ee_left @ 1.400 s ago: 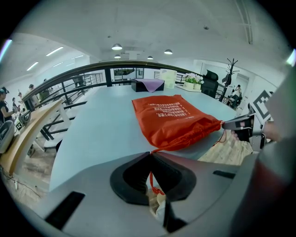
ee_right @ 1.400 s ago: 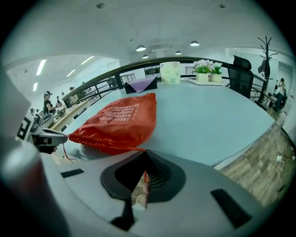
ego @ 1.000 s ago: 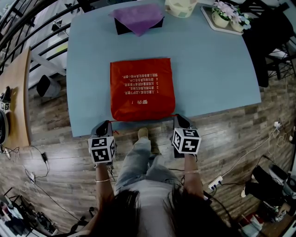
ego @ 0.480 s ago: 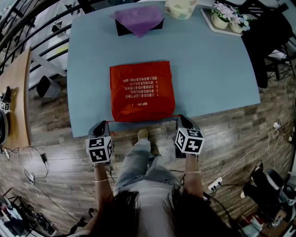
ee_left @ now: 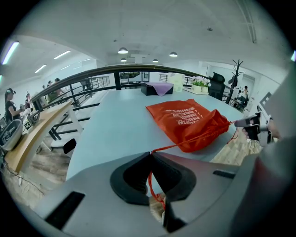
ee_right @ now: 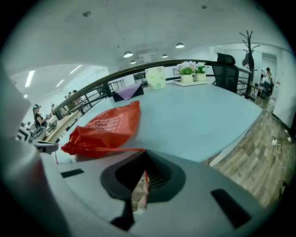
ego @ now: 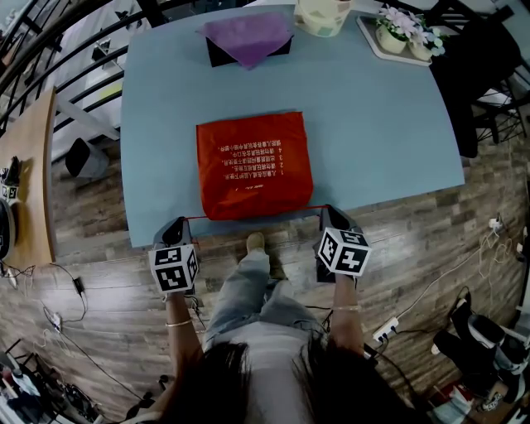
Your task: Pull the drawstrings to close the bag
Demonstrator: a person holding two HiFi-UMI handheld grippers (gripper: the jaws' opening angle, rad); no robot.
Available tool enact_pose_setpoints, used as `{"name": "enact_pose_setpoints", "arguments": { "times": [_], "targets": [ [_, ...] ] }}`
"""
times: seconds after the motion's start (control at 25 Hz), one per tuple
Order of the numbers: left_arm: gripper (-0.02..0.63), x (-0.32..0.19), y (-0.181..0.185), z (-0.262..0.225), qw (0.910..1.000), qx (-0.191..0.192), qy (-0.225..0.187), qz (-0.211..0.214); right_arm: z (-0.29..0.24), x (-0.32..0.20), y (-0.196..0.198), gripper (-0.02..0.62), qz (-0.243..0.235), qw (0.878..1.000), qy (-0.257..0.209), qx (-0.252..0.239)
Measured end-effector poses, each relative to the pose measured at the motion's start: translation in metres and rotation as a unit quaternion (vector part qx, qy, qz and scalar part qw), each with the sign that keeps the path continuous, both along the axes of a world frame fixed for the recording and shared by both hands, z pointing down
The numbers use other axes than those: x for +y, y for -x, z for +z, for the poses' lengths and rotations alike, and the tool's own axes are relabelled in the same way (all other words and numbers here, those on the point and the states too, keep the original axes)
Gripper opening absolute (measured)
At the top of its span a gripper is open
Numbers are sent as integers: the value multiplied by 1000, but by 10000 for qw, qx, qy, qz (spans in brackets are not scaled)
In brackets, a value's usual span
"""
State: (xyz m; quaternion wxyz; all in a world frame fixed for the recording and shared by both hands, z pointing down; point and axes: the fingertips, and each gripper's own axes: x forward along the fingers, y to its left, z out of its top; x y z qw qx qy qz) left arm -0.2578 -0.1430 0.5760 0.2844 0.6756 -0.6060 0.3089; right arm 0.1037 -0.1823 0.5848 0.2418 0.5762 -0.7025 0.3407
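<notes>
Hand-held grippers (ego: 184,220) (ego: 325,209) pinching drawstrings (ee_right: 115,149) (taut), bag (ego: 252,164) gathered

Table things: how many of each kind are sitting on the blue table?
Red bag: 1
Purple cloth: 1
Black box: 1
Cream tub: 1
Flower pots: 2
Tray: 1
Total: 7
</notes>
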Motion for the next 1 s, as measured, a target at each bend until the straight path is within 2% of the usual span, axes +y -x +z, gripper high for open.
{"name": "enact_pose_setpoints", "arguments": {
  "times": [1.0],
  "targets": [
    [18,-4,20,-5,9996,-95,-39,-273,-2,-11,-27,26,365,9993,-8,-104]
  ]
}}
